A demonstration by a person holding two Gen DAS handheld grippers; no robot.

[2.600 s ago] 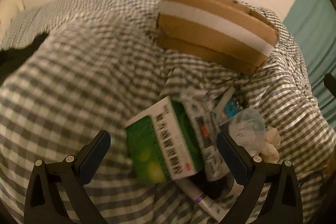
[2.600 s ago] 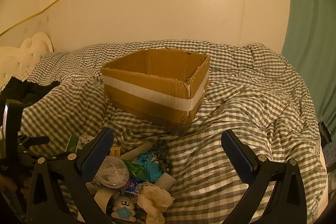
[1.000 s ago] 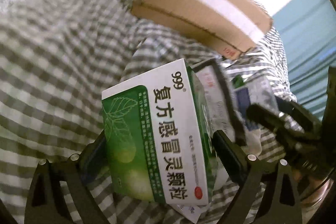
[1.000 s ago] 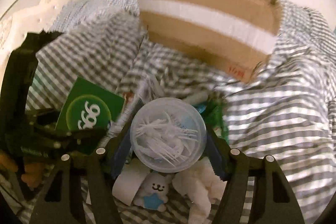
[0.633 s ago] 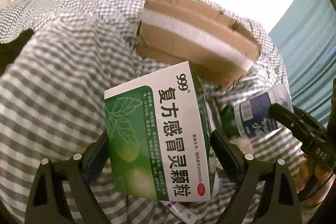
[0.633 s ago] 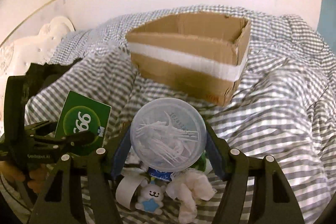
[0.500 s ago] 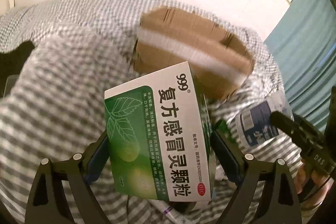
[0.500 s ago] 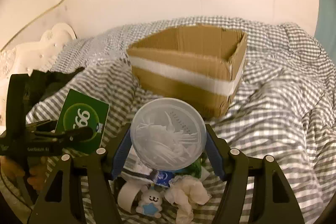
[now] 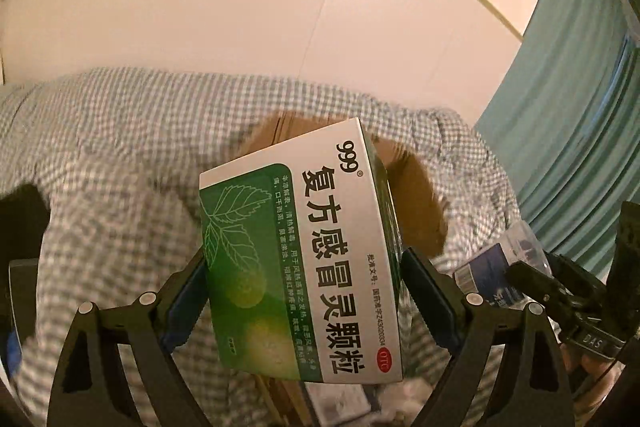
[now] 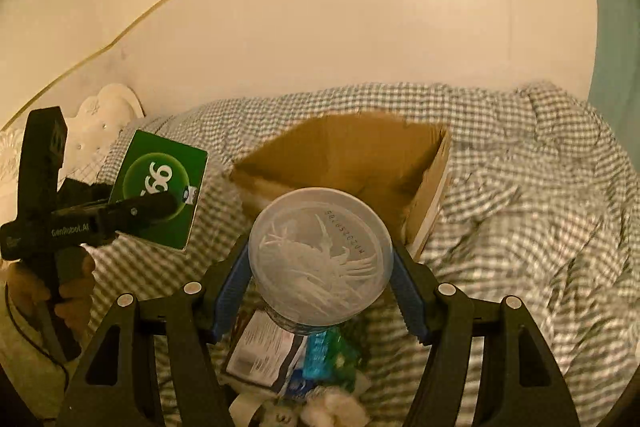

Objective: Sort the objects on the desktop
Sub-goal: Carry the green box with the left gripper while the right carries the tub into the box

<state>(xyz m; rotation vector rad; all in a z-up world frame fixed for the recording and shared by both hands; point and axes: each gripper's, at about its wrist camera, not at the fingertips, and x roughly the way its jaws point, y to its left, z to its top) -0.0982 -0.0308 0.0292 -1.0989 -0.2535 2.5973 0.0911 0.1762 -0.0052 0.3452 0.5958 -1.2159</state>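
the carry step looks in hand: left gripper [image 9: 302, 291] pinches the green medicine box [image 9: 300, 255] at frame centre, right gripper [image 10: 320, 287] clamps the clear tub [image 10: 320, 257] lower centre, and next both need bringing over the cardboard box [image 10: 344, 155] mid-frame, then release.

- Medicine box [image 9: 304, 251]: white with green panels, pale leaf outline, black characters, a small red oval mark
- Round tub [image 10: 320, 255]: clear, whitish sticks inside
- Cardboard box [image 10: 352, 155]: brown, with a white band
- Bedcover [image 10: 520, 187]: grey-and-white check
- Curtain [image 9: 580, 107]: teal
- Wall [image 10: 320, 27]: cream, with a gold line
- Gripper pads [image 10: 404, 291]: blue on black frames
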